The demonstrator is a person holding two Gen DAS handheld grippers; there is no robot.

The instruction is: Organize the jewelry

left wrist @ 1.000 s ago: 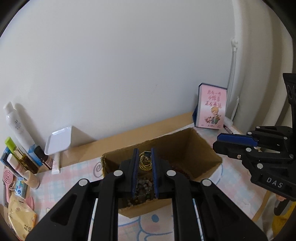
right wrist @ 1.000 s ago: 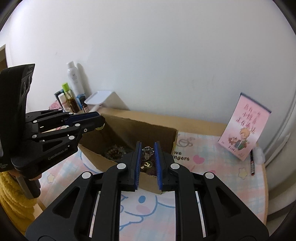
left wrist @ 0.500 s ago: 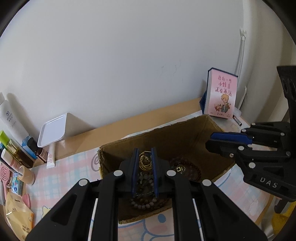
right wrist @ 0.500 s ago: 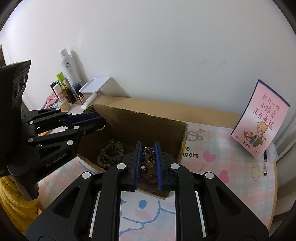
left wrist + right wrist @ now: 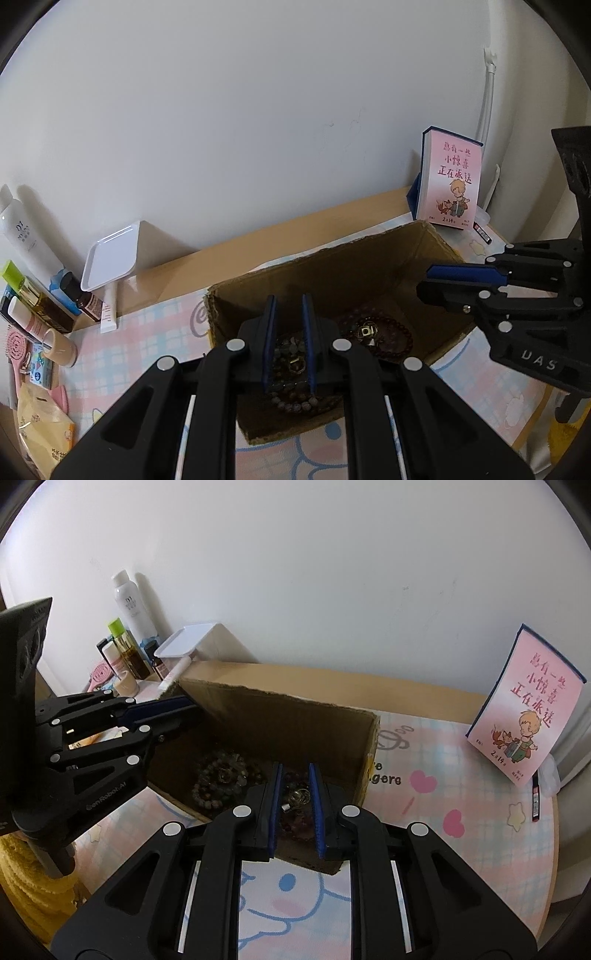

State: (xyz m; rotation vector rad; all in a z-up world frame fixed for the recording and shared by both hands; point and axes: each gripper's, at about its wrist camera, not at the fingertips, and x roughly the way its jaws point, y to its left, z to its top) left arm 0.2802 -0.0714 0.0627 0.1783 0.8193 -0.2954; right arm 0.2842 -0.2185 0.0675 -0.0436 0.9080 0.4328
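An open cardboard box [image 5: 421, 254] [image 5: 280, 705] stands on a pastel cartoon mat. Inside lie a grey-brown bead bracelet [image 5: 299, 400] [image 5: 210, 786] with a gold ring [image 5: 296, 365] [image 5: 226, 775], and a dark red bead bracelet [image 5: 395, 334] [image 5: 299, 821] with small metal pieces [image 5: 365, 329] [image 5: 300, 797]. My left gripper [image 5: 288, 308] [image 5: 184, 710] hovers over the box's left part, jaws a narrow gap apart, empty. My right gripper [image 5: 295, 773] [image 5: 428, 278] hovers over the right part, jaws also a narrow gap apart, empty.
A pink book [image 5: 452, 181] [image 5: 528, 705] leans on the wall at the right, a pen [image 5: 535, 799] beside it. A white tray [image 5: 110, 260] [image 5: 184, 642], bottles [image 5: 22, 236] [image 5: 129, 605], a tube and a pink brush [image 5: 16, 341] crowd the left. The table edge curves at the right.
Both grippers have dropped lower and tilted down over the box. The gold earring pieces seen between the left jaws earlier now lie in the box; both jaws show a gap.
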